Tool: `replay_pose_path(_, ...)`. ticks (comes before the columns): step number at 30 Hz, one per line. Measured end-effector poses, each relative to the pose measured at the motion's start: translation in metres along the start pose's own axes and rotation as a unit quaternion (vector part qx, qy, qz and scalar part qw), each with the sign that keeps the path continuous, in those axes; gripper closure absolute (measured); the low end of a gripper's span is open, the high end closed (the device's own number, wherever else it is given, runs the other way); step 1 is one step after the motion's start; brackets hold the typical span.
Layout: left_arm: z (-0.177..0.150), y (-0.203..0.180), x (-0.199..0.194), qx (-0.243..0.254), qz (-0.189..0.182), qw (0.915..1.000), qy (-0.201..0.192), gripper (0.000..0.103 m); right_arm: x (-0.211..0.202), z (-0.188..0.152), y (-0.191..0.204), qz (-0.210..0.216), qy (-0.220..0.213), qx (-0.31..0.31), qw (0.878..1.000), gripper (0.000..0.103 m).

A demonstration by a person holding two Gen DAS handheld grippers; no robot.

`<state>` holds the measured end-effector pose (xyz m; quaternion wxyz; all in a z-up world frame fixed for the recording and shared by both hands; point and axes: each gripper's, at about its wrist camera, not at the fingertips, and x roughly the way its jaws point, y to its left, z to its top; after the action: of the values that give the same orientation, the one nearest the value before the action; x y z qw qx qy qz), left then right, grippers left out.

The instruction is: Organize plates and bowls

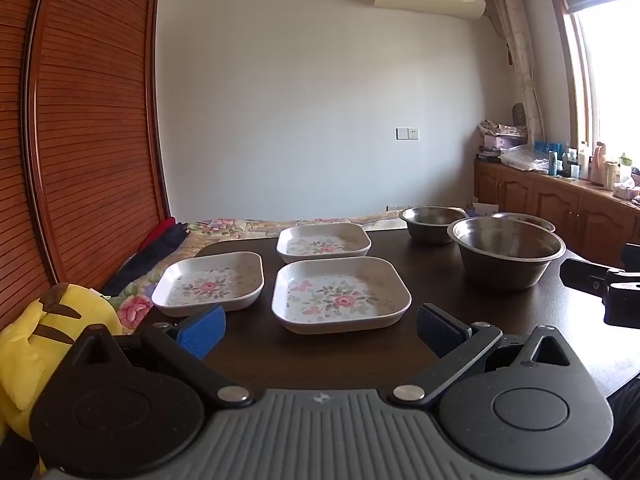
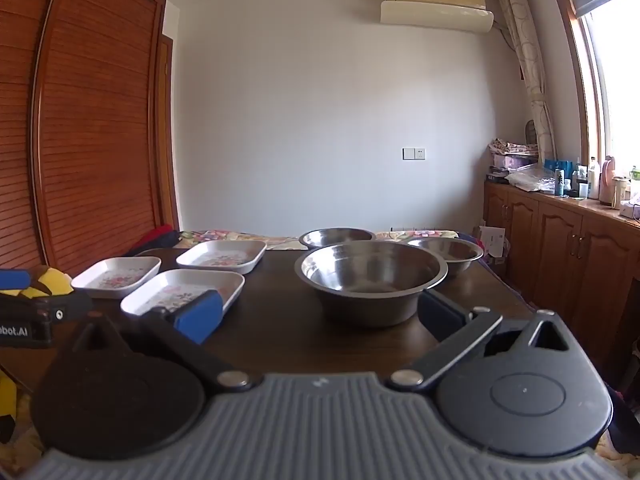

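Three square floral plates lie on the dark table [image 1: 460, 312]: the nearest plate [image 1: 341, 295], one to its left [image 1: 210, 283], one behind [image 1: 323, 242]. Three steel bowls stand to the right: a big near bowl [image 1: 507, 251], a far left bowl [image 1: 432, 224], and a far right bowl [image 1: 524, 219] half hidden. My left gripper [image 1: 320, 330] is open, low, just before the nearest plate. My right gripper [image 2: 320, 314] is open, just in front of the big bowl [image 2: 370, 280], holding nothing. The plates [image 2: 184, 292] sit left in the right wrist view.
A yellow plush toy [image 1: 44, 336] lies at the table's left, beside a wooden louvred wardrobe [image 1: 88, 120]. A floral bedspread [image 1: 224, 226] runs behind the table. Wooden cabinets [image 2: 560, 248] with bottles line the right wall under a window.
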<state>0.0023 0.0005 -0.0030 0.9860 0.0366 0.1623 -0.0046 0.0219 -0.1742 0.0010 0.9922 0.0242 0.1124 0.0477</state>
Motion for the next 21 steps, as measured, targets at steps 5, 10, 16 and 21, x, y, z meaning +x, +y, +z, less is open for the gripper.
replay_pose_path(5,0.0017,-0.0001,-0.0007,0.0,0.0,1.0,-0.001,0.0,0.0032,0.0003,-0.0018,-0.003,0.0,-0.003,1.0,0.0)
replay_pose_path(10,0.0023,-0.0004,-0.0037,0.004,0.0,1.0,0.0,0.0,-0.0014,-0.0004,-0.0007,-0.005,0.0,-0.007,1.0,0.0)
replay_pose_path(16,0.0026,-0.0005,-0.0031,0.004,-0.001,1.0,0.0,0.0,-0.0002,-0.0015,-0.0005,-0.006,0.001,-0.009,1.0,0.0)
replay_pose_path(21,0.0031,-0.0009,-0.0032,0.004,0.0,1.0,0.0,0.0,-0.0015,-0.0019,0.0003,-0.006,-0.001,-0.009,1.0,0.0)
